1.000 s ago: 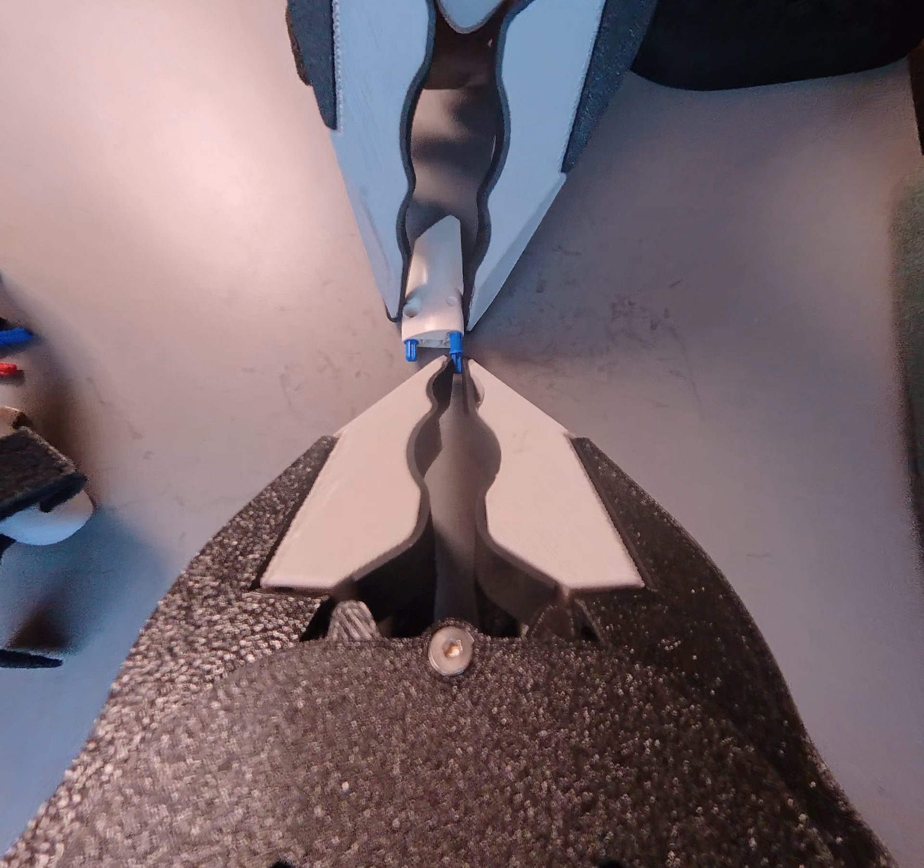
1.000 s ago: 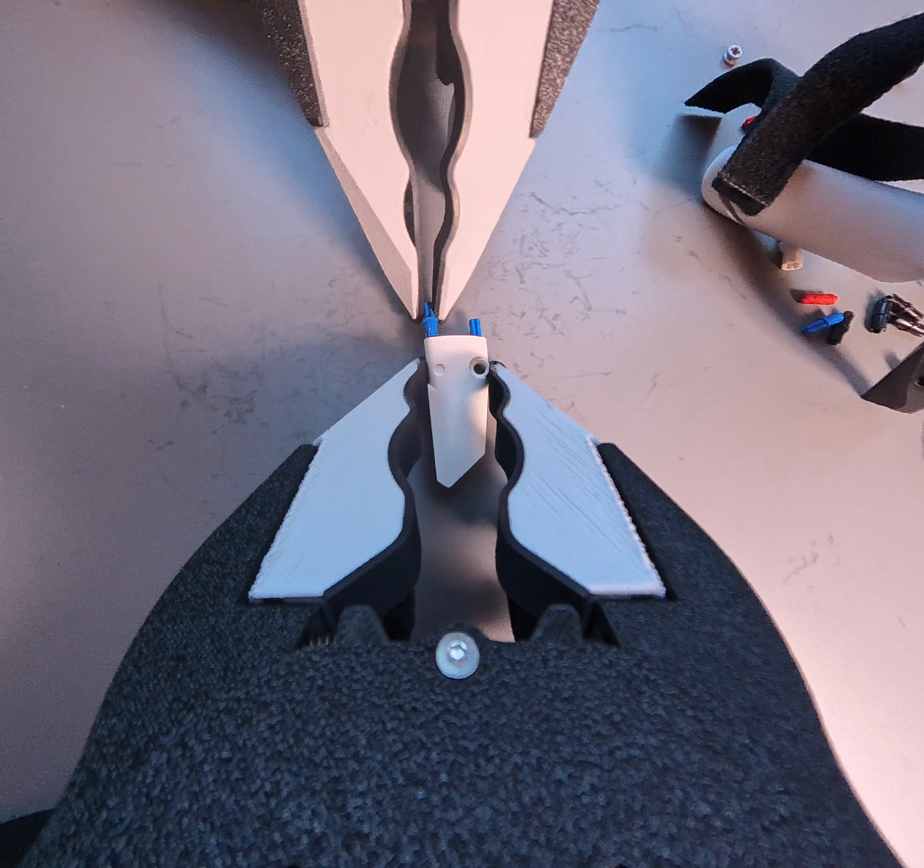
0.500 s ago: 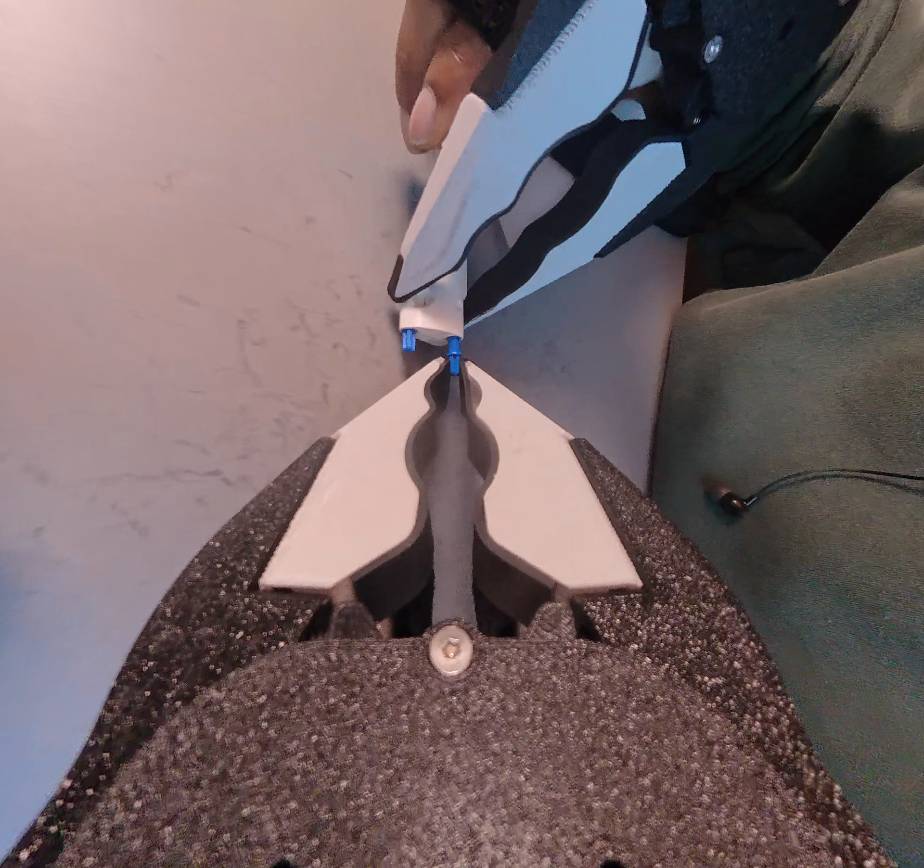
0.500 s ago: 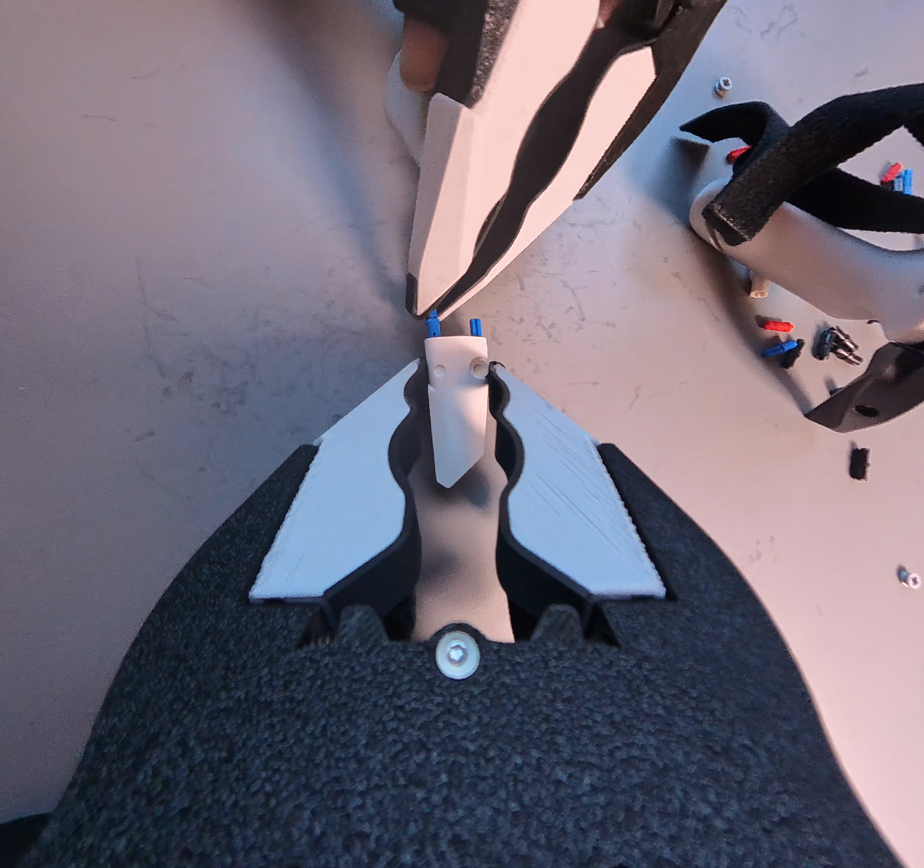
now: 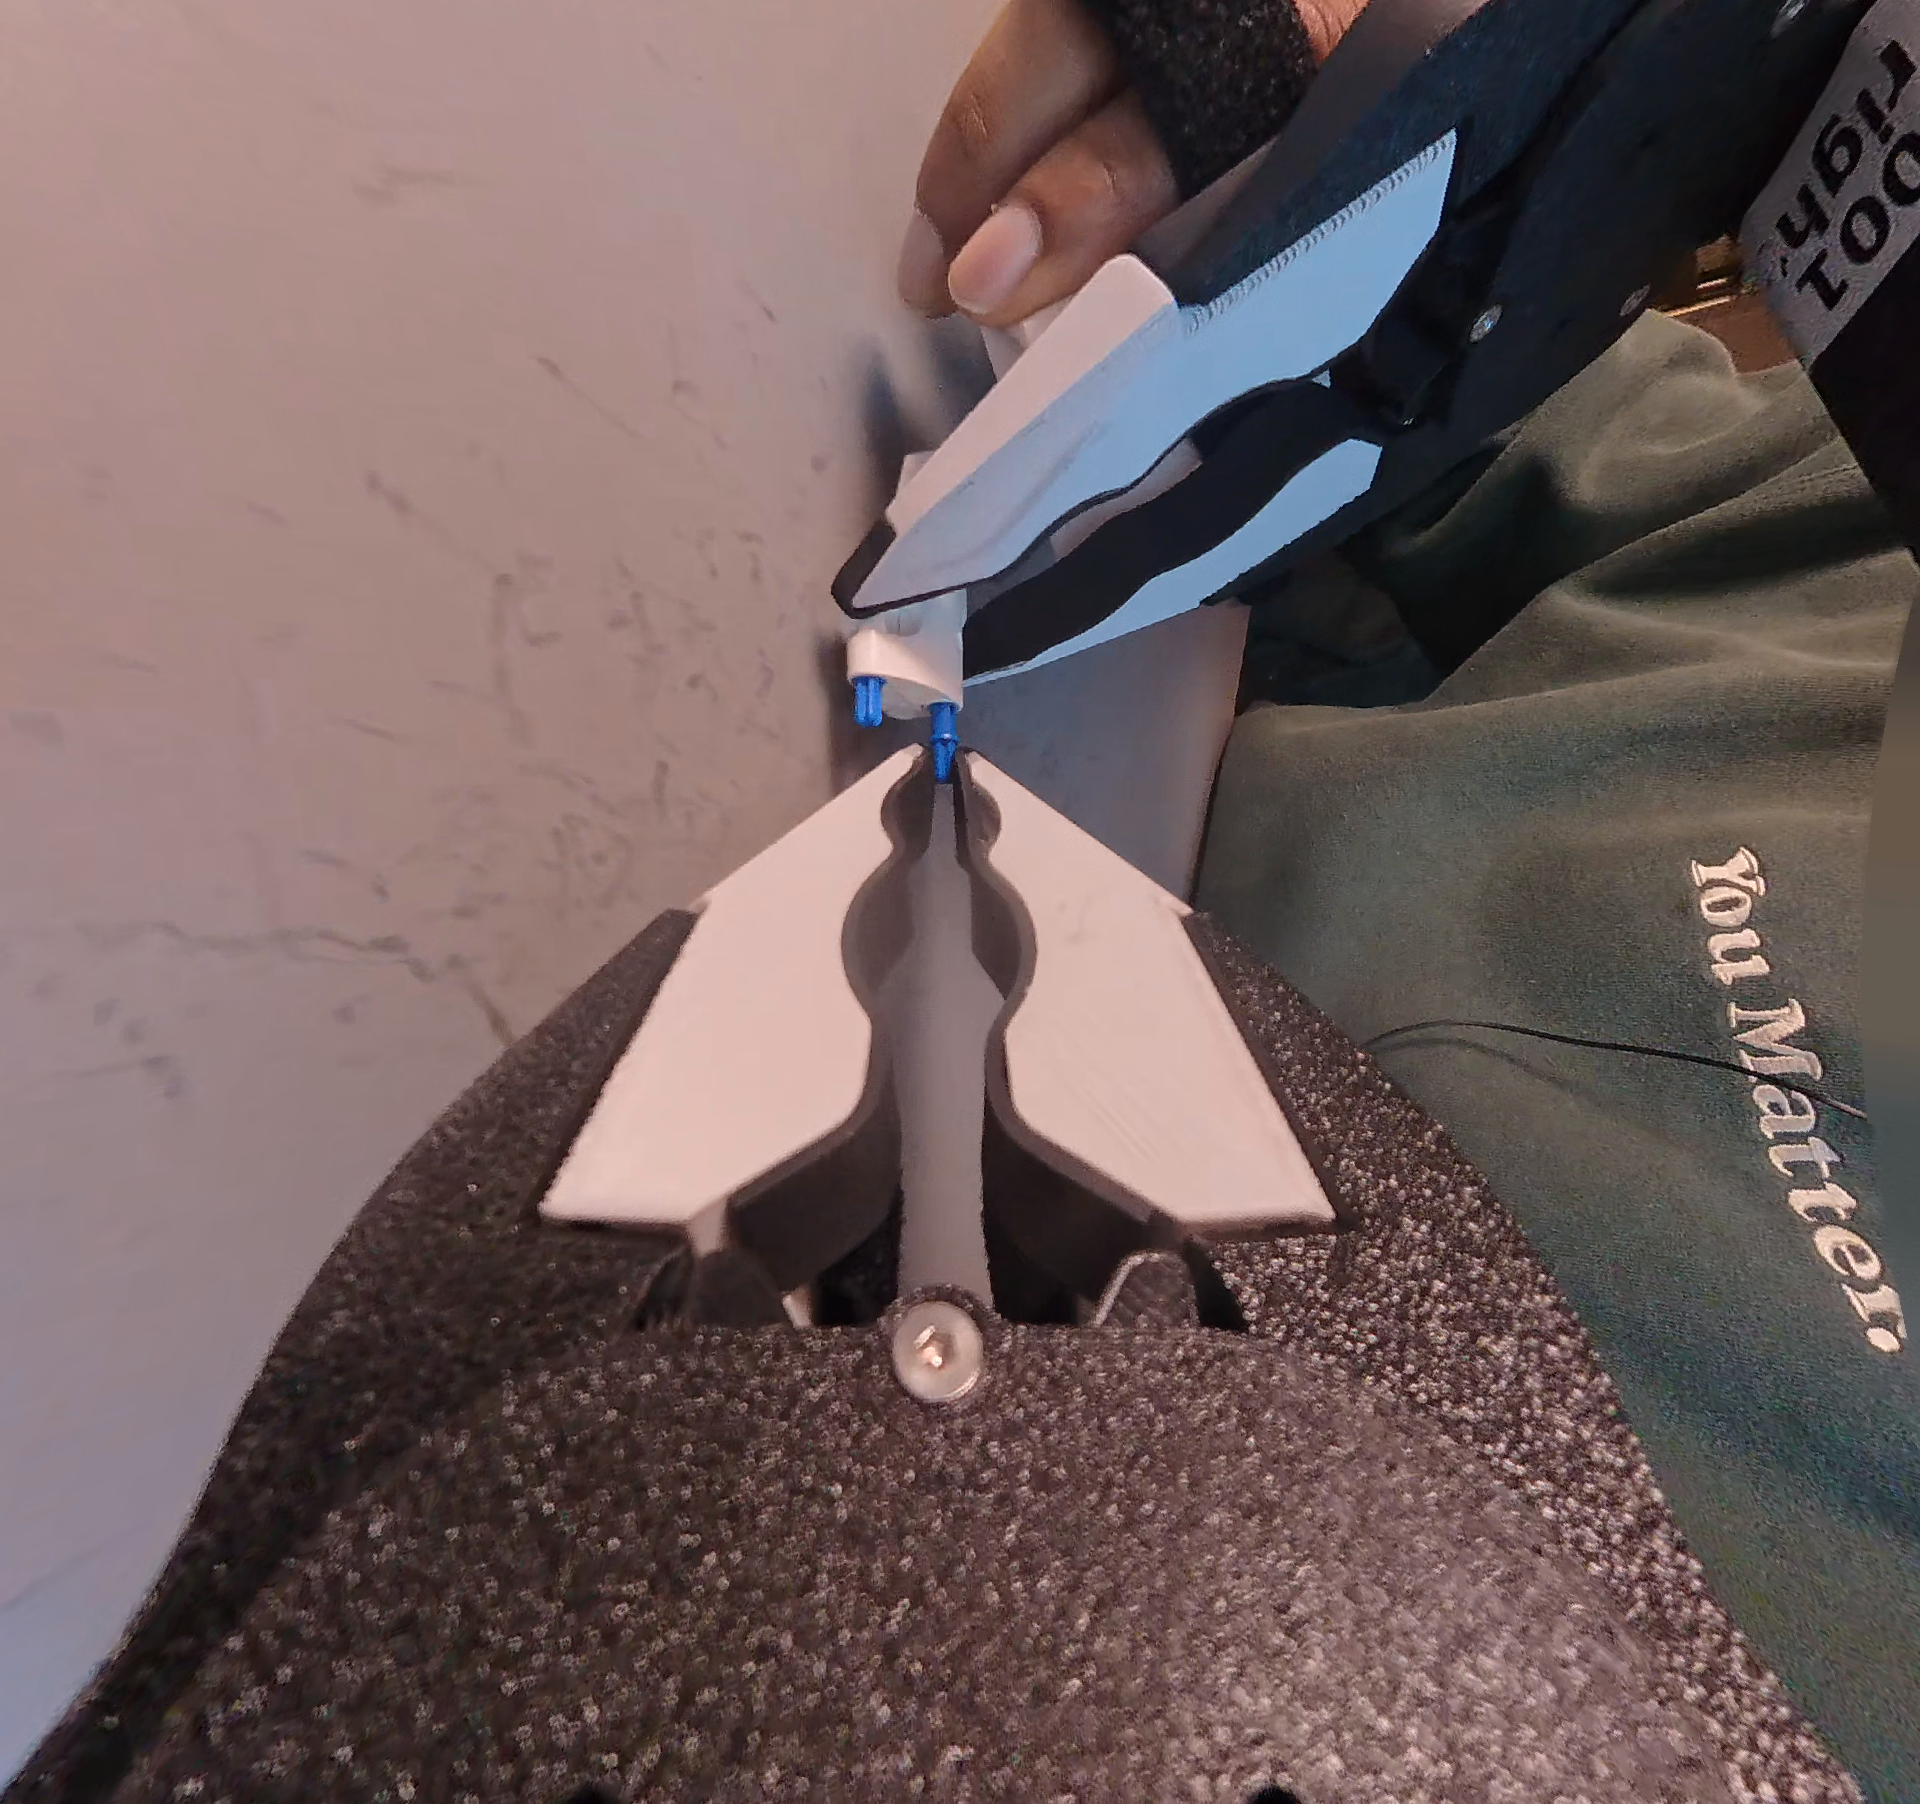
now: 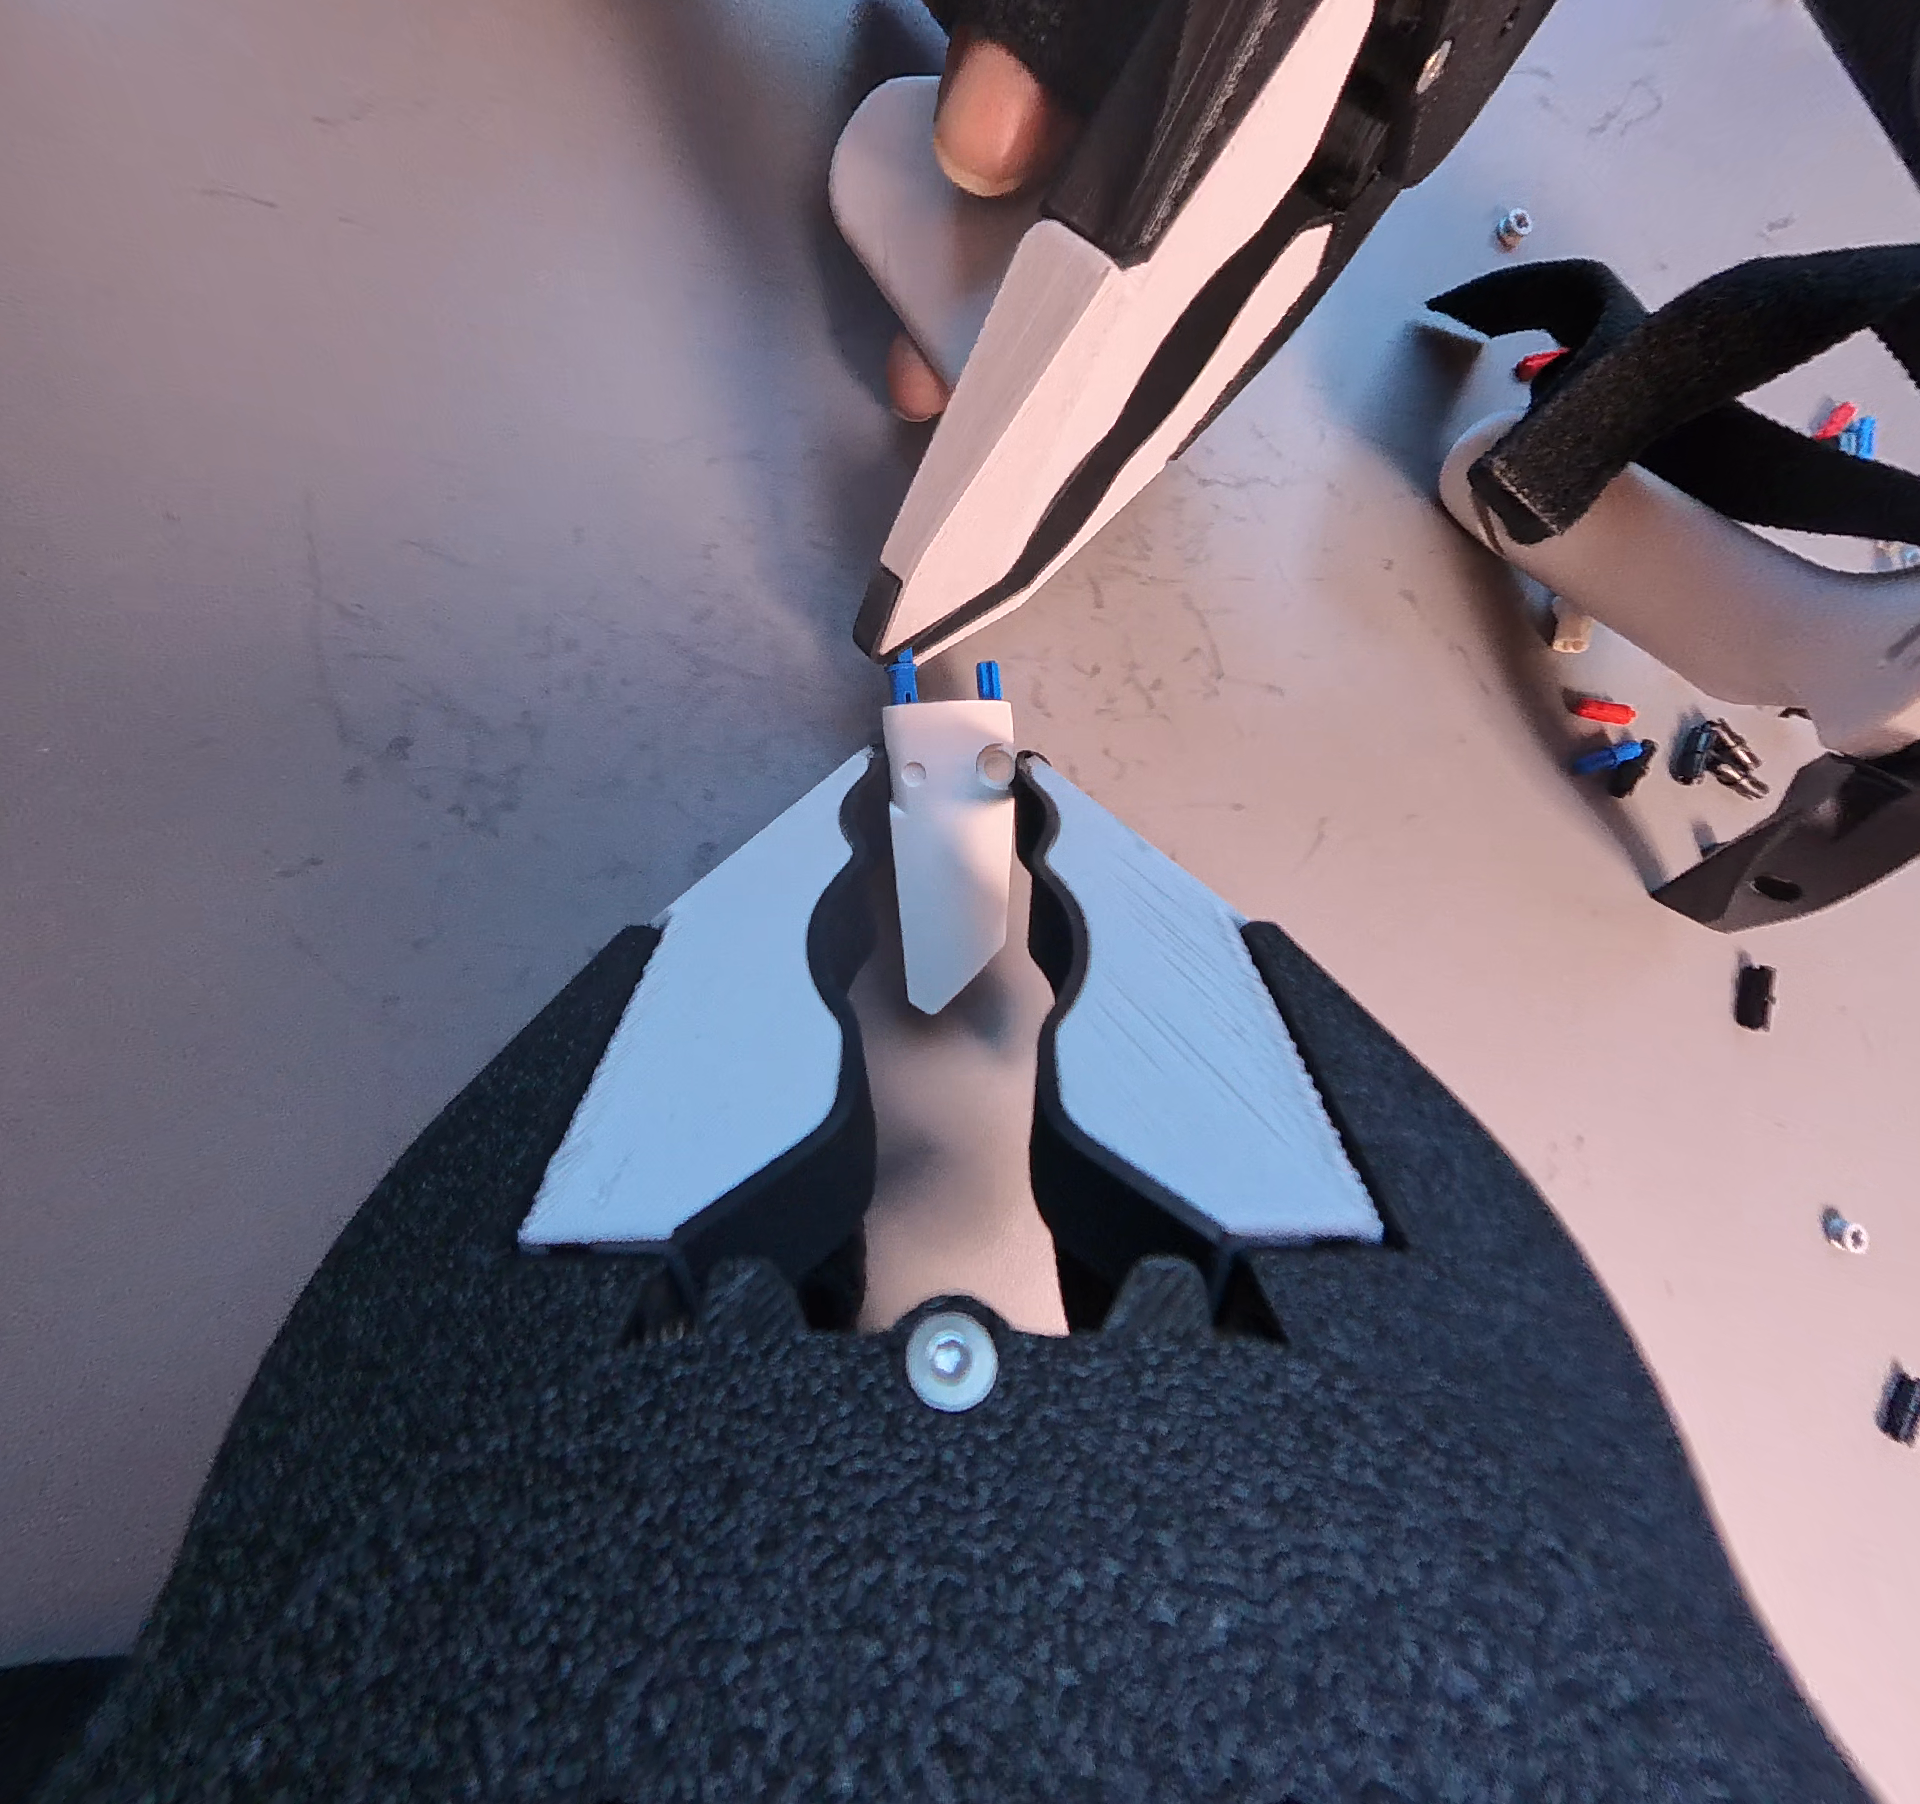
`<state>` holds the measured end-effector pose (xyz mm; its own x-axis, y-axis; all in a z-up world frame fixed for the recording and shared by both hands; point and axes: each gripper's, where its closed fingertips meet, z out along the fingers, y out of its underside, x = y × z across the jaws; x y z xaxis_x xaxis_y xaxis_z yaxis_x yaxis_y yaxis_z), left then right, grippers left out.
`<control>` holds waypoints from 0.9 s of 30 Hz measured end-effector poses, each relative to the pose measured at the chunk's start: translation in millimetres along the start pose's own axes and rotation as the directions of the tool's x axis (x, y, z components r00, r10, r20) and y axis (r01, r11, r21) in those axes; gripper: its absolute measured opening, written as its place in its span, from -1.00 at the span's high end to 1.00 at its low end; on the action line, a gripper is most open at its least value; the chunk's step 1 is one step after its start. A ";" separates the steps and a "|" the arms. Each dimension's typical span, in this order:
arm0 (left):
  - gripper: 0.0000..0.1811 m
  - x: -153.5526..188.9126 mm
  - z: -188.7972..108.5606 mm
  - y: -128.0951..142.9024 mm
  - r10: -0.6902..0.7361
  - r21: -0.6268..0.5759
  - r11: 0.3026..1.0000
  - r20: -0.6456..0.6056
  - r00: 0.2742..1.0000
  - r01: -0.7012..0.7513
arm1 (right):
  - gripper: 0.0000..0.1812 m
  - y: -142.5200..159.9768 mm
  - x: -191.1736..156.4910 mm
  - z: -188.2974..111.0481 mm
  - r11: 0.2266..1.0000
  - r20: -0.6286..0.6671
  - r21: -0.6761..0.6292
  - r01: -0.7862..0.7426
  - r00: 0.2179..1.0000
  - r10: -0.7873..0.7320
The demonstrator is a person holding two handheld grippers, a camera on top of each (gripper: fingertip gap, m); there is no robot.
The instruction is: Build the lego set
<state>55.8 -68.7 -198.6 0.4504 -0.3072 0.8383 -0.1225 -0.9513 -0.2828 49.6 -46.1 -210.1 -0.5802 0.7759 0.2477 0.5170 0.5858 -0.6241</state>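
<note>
Panel [image 6: 951, 840], white, clamped in right gripper [image 6: 948, 767]; left gripper [image 5: 940, 762], now swung to 1 o'clock, pinches blue pin [image 6: 902, 679], half-seated; second pin [image 6: 986, 680] set; spares [image 6: 1610, 752] at 3 o'clock

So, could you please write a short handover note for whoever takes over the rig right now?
Right gripper: shut on the white piece, held above the table.
Left gripper: shut on one blue pin, at that piece's end.
Second blue pin: seated beside it.
Done: both pins in the piece's end.
Left: whether the gripped pin is fully home cannot be told; spare pins lie by the strapped white holder.
</note>
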 end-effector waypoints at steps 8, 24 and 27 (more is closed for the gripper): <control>0.97 0.4 0.6 -1.7 0.068 -0.039 0.997 0.066 0.995 -0.066 | 0.75 0.0 0.3 -0.1 1.000 -0.016 -0.019 0.002 1.000 -0.002; 0.97 -6.4 -5.1 -5.3 0.461 -0.377 0.875 0.460 0.759 -0.303 | 0.75 0.7 2.8 2.7 0.965 -0.011 -0.056 -0.256 0.967 0.256; 0.97 -6.9 -4.3 -5.9 0.510 -0.385 0.852 0.461 0.727 -0.353 | 0.76 0.0 2.6 3.5 0.956 0.000 -0.049 -0.290 0.957 0.290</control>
<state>49.5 -61.0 -200.7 0.6725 -0.6966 0.2501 -0.6043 -0.7119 -0.3578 45.9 -44.9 -212.0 -0.4051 0.9126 0.0560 0.6933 0.3465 -0.6319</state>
